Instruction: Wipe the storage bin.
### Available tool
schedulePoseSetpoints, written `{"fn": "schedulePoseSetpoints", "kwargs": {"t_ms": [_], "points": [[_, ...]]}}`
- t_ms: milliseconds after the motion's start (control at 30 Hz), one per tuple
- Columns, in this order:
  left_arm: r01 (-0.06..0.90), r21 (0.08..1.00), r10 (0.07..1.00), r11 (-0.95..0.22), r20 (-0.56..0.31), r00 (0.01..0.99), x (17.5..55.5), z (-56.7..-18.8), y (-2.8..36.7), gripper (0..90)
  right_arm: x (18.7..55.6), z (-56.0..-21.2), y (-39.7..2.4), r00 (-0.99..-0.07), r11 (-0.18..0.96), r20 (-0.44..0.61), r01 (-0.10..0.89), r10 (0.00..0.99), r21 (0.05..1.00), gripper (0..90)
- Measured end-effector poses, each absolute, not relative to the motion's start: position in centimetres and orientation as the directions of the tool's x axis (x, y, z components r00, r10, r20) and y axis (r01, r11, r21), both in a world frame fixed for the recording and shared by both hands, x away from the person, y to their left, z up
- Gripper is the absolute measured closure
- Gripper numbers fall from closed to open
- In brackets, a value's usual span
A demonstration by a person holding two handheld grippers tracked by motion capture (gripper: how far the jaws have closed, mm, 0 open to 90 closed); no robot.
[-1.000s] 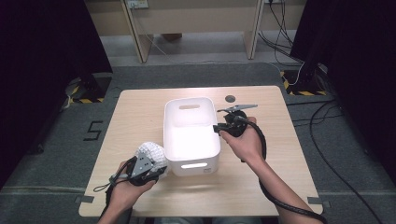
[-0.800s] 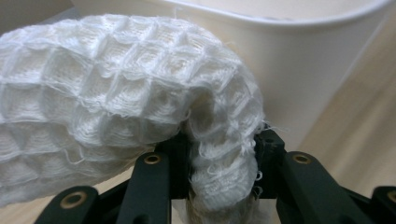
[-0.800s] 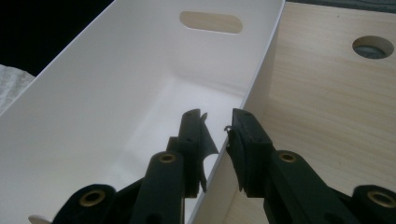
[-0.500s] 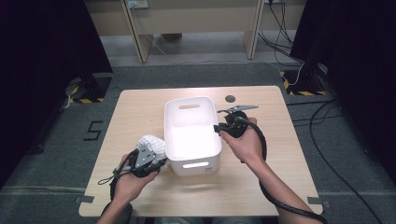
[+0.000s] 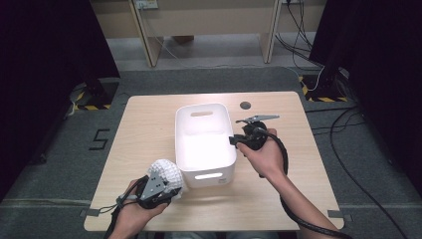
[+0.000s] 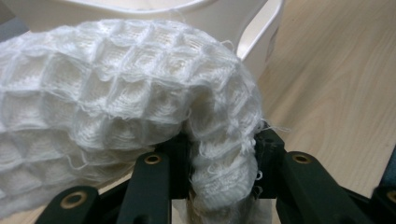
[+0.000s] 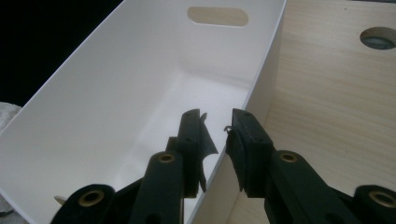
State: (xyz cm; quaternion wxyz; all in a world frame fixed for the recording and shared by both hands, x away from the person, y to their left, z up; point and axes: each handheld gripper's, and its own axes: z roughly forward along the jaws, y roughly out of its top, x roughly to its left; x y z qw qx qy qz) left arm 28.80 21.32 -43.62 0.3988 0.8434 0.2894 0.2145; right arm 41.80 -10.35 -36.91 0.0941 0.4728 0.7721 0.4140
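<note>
A white waffle-weave towel [image 5: 166, 172] [image 6: 116, 107] is bunched at the front-left corner of the white plastic bin [image 5: 204, 107] [image 6: 252, 28]. My left gripper [image 5: 168, 183] [image 6: 222, 144] is shut on a fold of it, just above the table. My right gripper [image 5: 234, 141] [image 7: 217, 121] straddles the bin's [image 7: 140, 93] right wall, one jaw inside and one outside, and is shut on the rim. Its jaws have just closed a little on that wall. The bin looks empty inside.
The bin stands in the middle of a light wooden table [image 5: 149, 124]. A round cable hole [image 5: 245, 105] [image 7: 378, 37] lies behind the right gripper. Cables trail from both grippers toward the near edge. Dark floor and desk legs lie beyond the table.
My left gripper with the towel went forward a little, then came back toward the near edge, ending slightly nearer the bin's front corner. The right gripper stayed on the bin's wall.
</note>
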Motion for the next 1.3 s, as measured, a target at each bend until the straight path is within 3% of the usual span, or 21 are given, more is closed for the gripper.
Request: {"fn": "schedulePoseSetpoints", "kwargs": {"t_ms": [533, 933, 1300], "points": [[0.311, 0.813, 0.671, -0.493, 0.127, 0.73, 29.3, -44.0, 19.9, 66.7, 40.9, -37.2, -10.1, -0.532, 0.25, 0.189, 0.644, 0.825, 0.723, 81.8], [0.337, 0.808, 0.707, -0.483, 0.132, 0.695, 31.2, -44.0, 20.8, 66.7, 41.1, -37.3, -9.4, -0.53, 0.247, 0.188, 0.643, 0.827, 0.725, 81.4], [0.322, 0.799, 0.67, -0.508, 0.131, 0.731, 29.7, -44.1, 20.6, 66.7, 41.1, -37.5, -9.1, -0.531, 0.262, 0.159, 0.63, 0.833, 0.731, 78.9]]}}
